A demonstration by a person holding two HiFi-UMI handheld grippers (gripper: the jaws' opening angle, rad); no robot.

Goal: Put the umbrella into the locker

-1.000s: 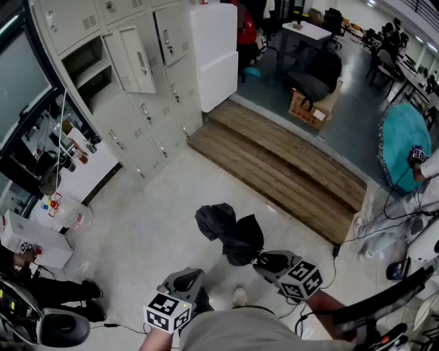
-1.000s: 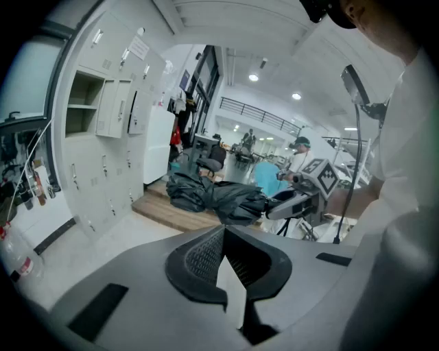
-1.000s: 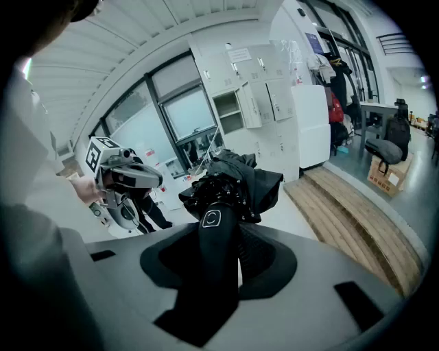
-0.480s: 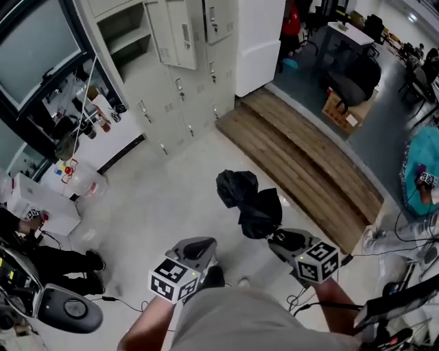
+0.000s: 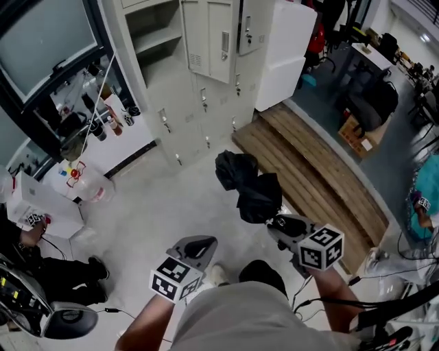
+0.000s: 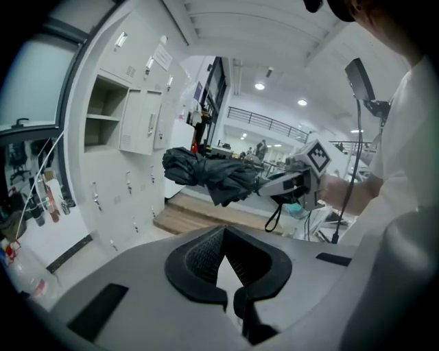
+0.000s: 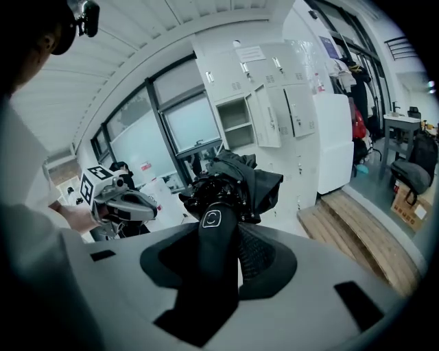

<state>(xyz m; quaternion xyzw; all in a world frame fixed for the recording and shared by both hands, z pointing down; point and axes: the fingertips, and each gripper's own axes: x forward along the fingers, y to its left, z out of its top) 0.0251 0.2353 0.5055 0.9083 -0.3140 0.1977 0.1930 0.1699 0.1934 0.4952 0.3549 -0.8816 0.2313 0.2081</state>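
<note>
A folded black umbrella (image 5: 250, 188) hangs in the air over the pale floor, its handle (image 7: 211, 226) clamped in my right gripper (image 5: 280, 225). In the right gripper view the bunched canopy (image 7: 240, 179) sticks out just past the jaws. My left gripper (image 5: 197, 245) floats beside it at the lower left, shut and holding nothing; its pads meet at the tips (image 6: 223, 232). The grey lockers (image 5: 206, 89) stand ahead at the top, one compartment (image 5: 154, 20) open with its door (image 5: 212, 38) swung out. From the left gripper view the umbrella (image 6: 206, 175) lies level in front of the lockers (image 6: 103, 123).
A wooden platform (image 5: 322, 178) runs along the right of the lockers, next to a white cabinet (image 5: 285, 48). At the left are a white box (image 5: 34, 212), a plastic jug (image 5: 86, 188) and a seated person (image 5: 41, 271). Chairs (image 5: 370, 103) and a cardboard box (image 5: 357, 134) stand far right.
Both grippers and the umbrella have travelled towards the lockers, which now fill more of the top of the head view. The grip on the handle is unchanged.
</note>
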